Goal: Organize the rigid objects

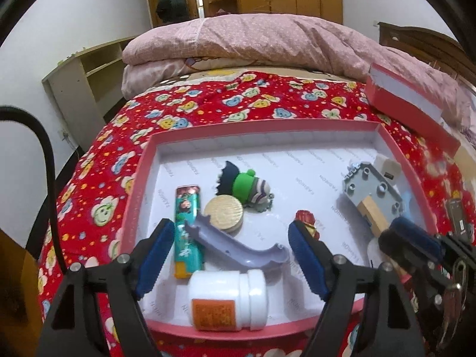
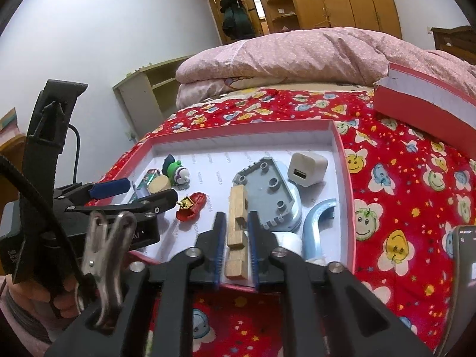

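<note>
A pink box (image 1: 142, 178) with a white floor lies on the red bedspread and holds the objects. My left gripper (image 1: 230, 255) hangs open over its near part, straddling a purple slide piece (image 1: 238, 247); a white bottle (image 1: 229, 297) lies just below and a teal lighter (image 1: 187, 232) by the left finger. My right gripper (image 2: 236, 238) stands open by a narrow gap around a wooden block (image 2: 236, 232). That block leans from a grey studded plate (image 2: 267, 187) toward the box's near rim (image 2: 238, 287). In the left wrist view the right gripper (image 1: 410, 238) covers the block's (image 1: 372, 211) end.
Also in the box are a wooden disc (image 1: 224, 209), a green-hatted figurine (image 1: 247, 187), a red toy (image 2: 192, 206), a white charger (image 2: 308, 168) and a blue curved piece (image 2: 315, 223). The box lid (image 2: 425, 110) lies at the back right. A phone (image 2: 464, 253) sits at the right edge.
</note>
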